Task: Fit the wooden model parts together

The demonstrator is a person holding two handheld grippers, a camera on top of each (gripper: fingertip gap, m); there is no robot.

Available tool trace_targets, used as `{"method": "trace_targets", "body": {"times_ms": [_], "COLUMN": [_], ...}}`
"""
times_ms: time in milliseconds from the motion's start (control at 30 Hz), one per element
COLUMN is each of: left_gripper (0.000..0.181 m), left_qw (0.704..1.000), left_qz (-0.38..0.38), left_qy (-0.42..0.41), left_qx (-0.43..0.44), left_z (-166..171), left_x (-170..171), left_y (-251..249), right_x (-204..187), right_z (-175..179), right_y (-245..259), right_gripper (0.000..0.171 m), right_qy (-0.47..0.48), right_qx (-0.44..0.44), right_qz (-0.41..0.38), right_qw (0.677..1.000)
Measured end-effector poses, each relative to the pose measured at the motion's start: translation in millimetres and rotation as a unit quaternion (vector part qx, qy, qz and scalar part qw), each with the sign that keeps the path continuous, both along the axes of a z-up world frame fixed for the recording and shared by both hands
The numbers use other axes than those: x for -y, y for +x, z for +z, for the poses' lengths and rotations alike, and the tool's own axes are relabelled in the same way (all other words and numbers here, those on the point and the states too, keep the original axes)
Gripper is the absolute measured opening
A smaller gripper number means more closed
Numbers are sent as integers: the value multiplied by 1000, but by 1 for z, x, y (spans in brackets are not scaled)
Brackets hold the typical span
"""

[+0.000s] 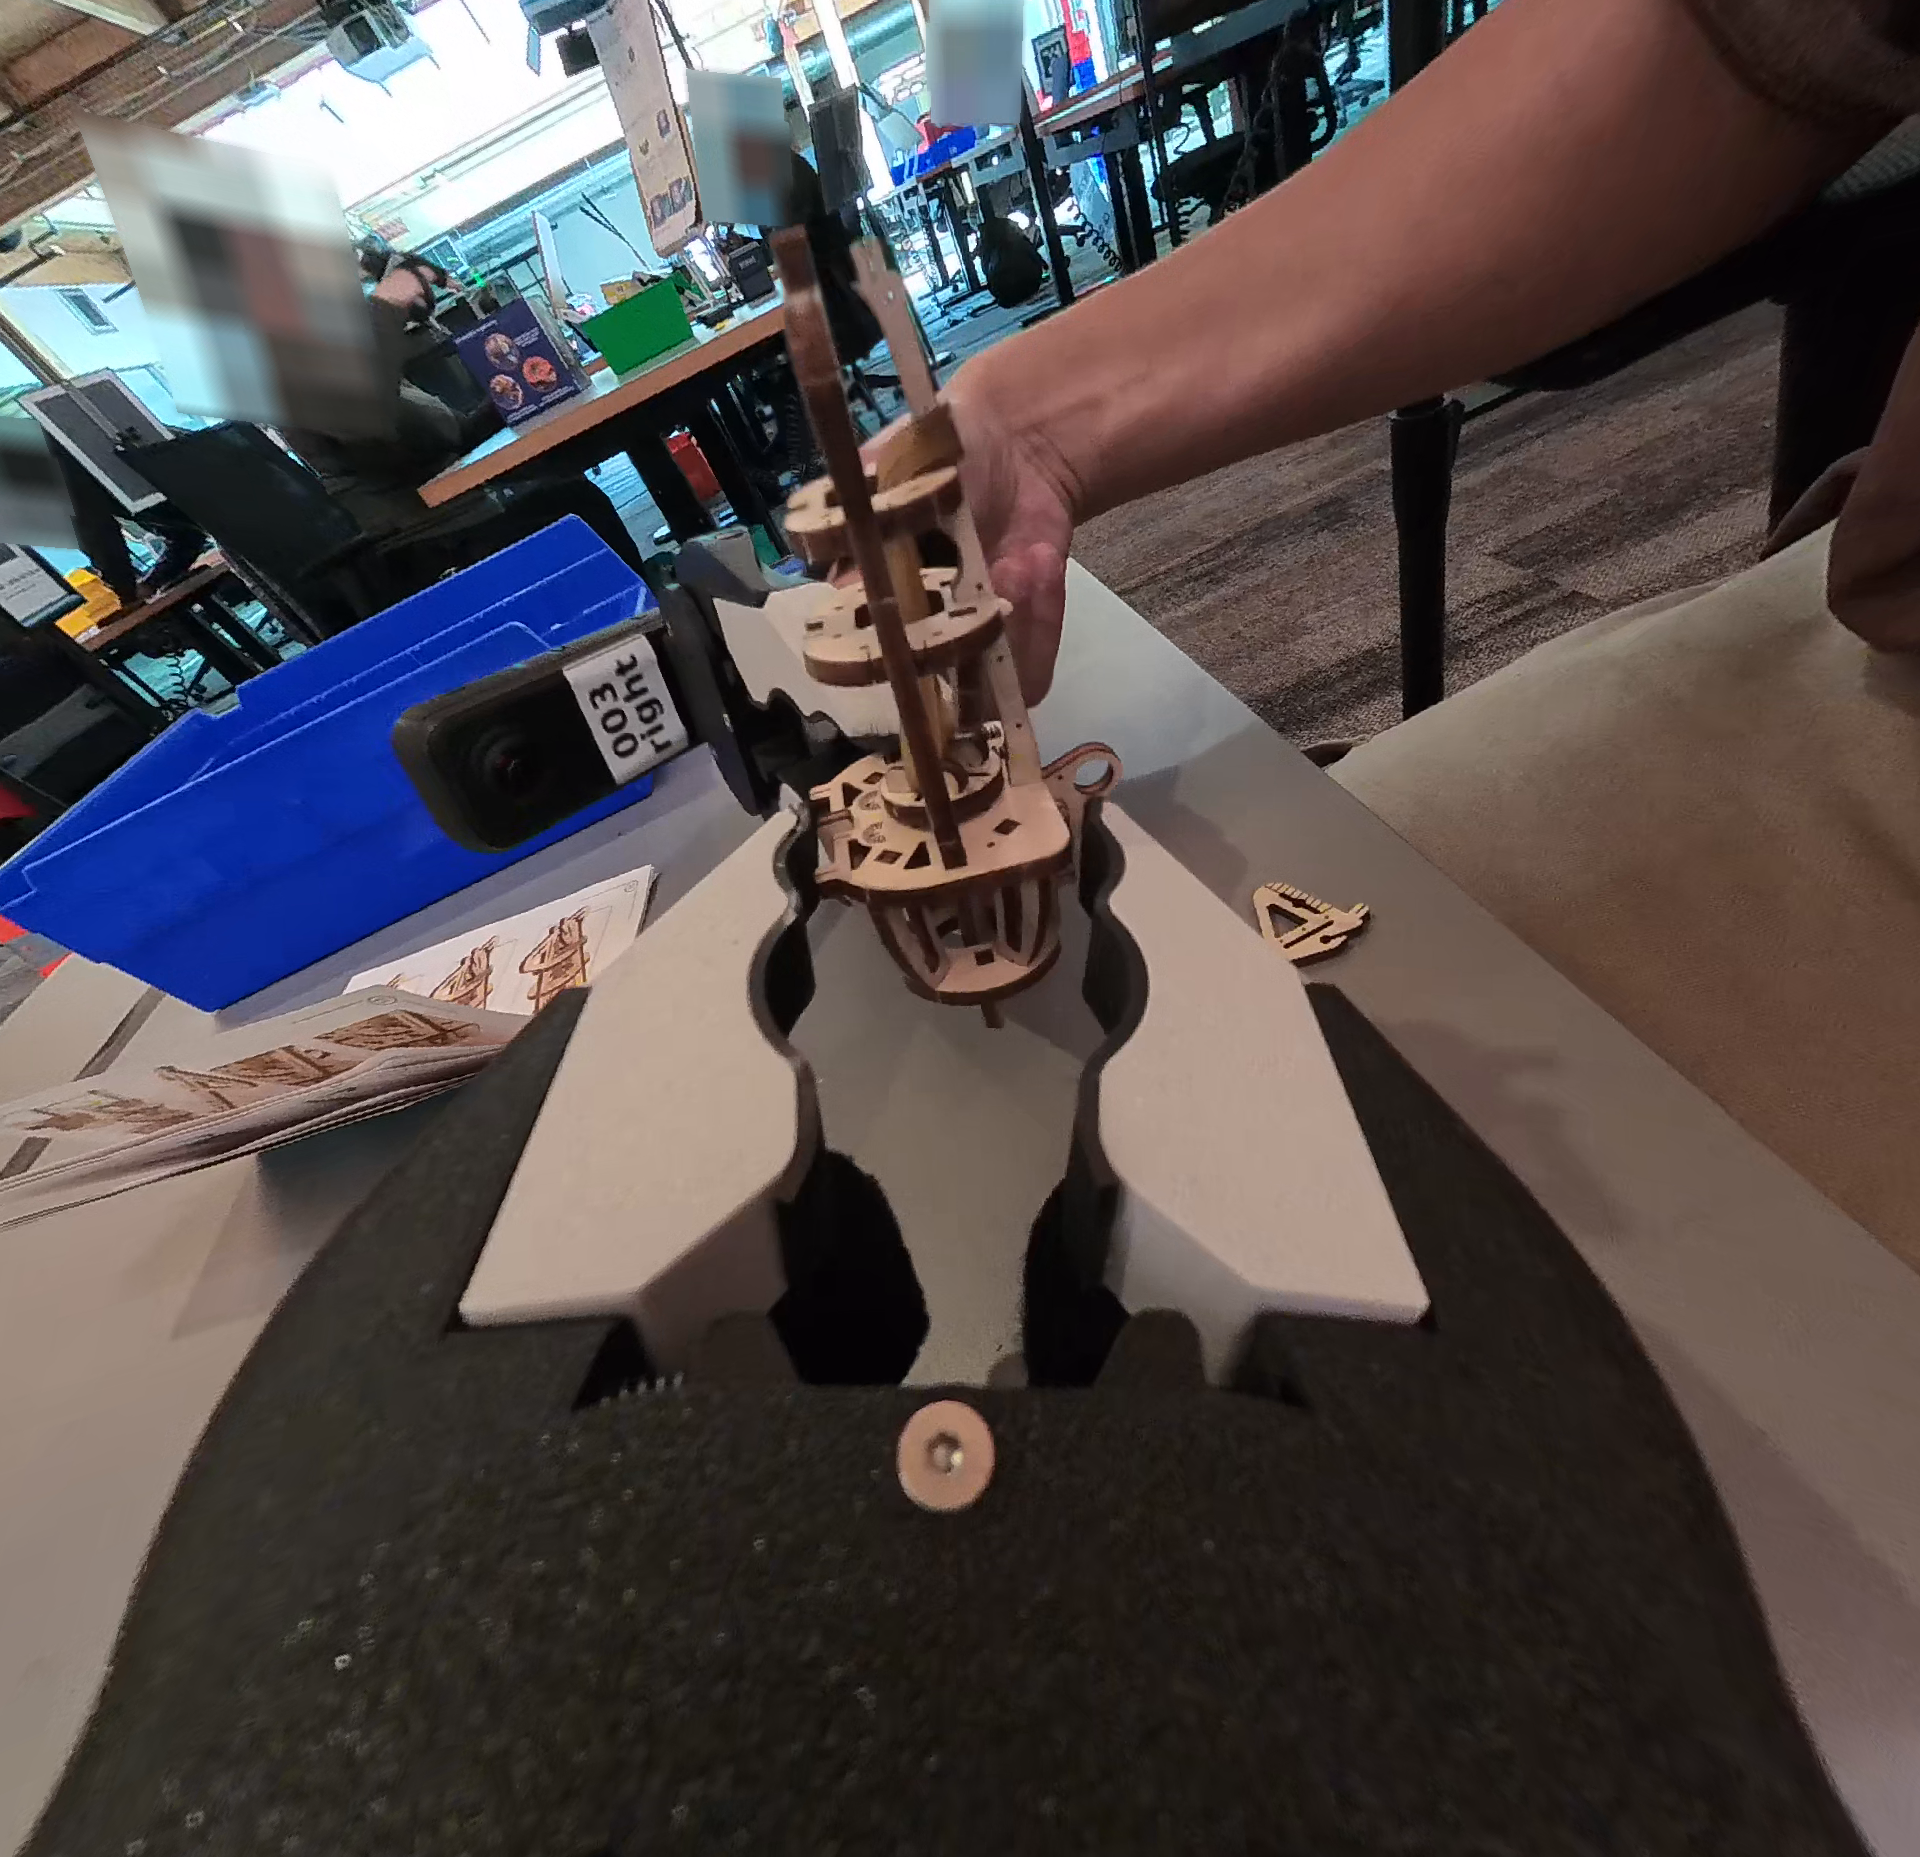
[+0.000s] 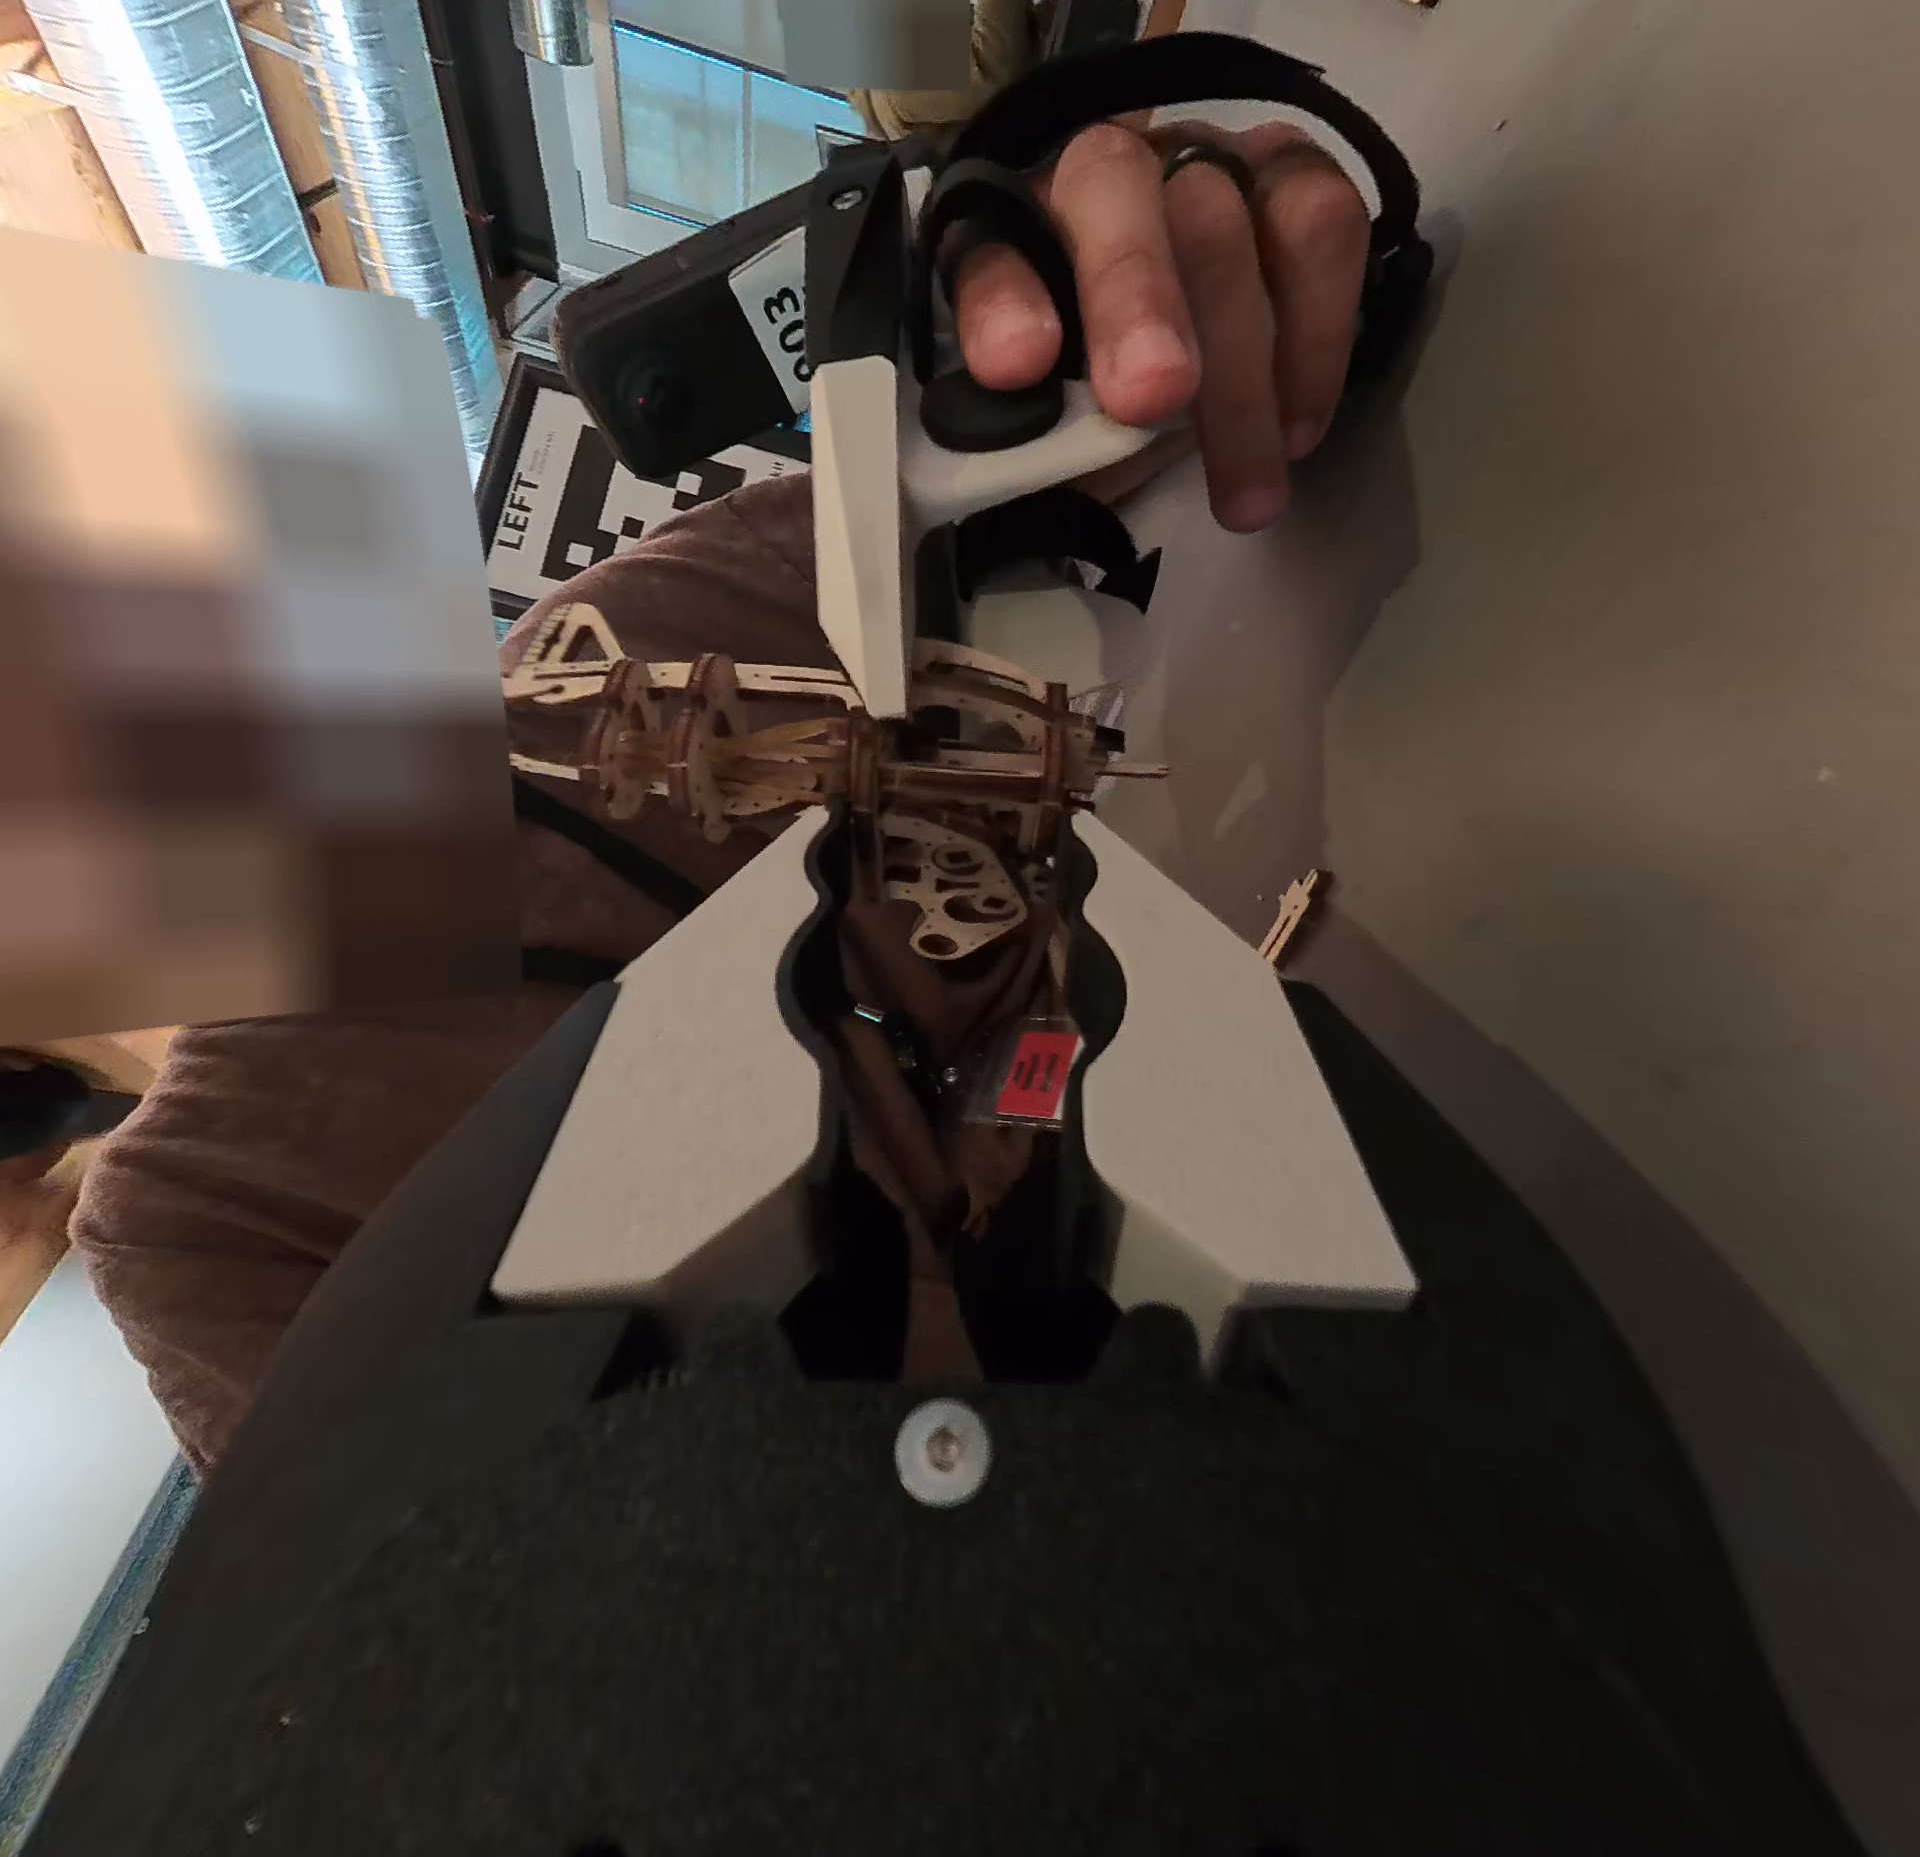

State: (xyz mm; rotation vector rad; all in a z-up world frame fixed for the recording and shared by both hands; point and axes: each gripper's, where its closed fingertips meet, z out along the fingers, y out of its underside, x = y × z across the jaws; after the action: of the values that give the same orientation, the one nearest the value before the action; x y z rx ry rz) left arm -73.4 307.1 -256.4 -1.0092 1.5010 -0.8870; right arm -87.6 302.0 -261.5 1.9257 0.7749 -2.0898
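The wooden model (image 1: 940, 857) is a tall lattice frame with round discs on a mast, tilted slightly and held above the grey table (image 1: 1558, 1288). My left gripper (image 1: 945, 841) is shut on its wide base plate. My right gripper (image 2: 951, 825) is shut on the model's middle section (image 2: 966, 768), which lies sideways in that view. The right gripper also shows in the left wrist view (image 1: 769, 664), behind the model, with a hand around it. The left gripper shows in the right wrist view, one white finger (image 2: 857, 560) pressed on the model.
A small loose triangular wooden part (image 1: 1309, 919) lies on the table to the right of the model. A blue bin (image 1: 312, 768) and an open instruction booklet (image 1: 260, 1069) lie to the left. The table edge and a beige cushion (image 1: 1662, 924) are at the right. Less than 4 cm separates the two grippers' tips.
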Motion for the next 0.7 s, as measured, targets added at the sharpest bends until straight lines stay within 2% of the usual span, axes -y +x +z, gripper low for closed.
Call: {"method": "trace_targets", "body": {"times_ms": [233,467,700], "left_gripper": [46,47,47], "left_qw": [1000,1000,1000], "left_qz": [-4,4,8], "left_qy": [-17,24,29], "left_qx": [15,-1,-8], "left_z": [5,-2,-4], "left_x": [-2,1,0], "left_y": [-3,1,2], "right_x": [-2,2,3], "right_z": [-3,-5,-1], "right_y": [6,-1,-1], "right_gripper": [38,38,38], "right_qy": [-5,-22,3], "right_qx": [7,13,17], "right_qz": [-1,4,3], "right_qw": [1000,1000,1000]}}
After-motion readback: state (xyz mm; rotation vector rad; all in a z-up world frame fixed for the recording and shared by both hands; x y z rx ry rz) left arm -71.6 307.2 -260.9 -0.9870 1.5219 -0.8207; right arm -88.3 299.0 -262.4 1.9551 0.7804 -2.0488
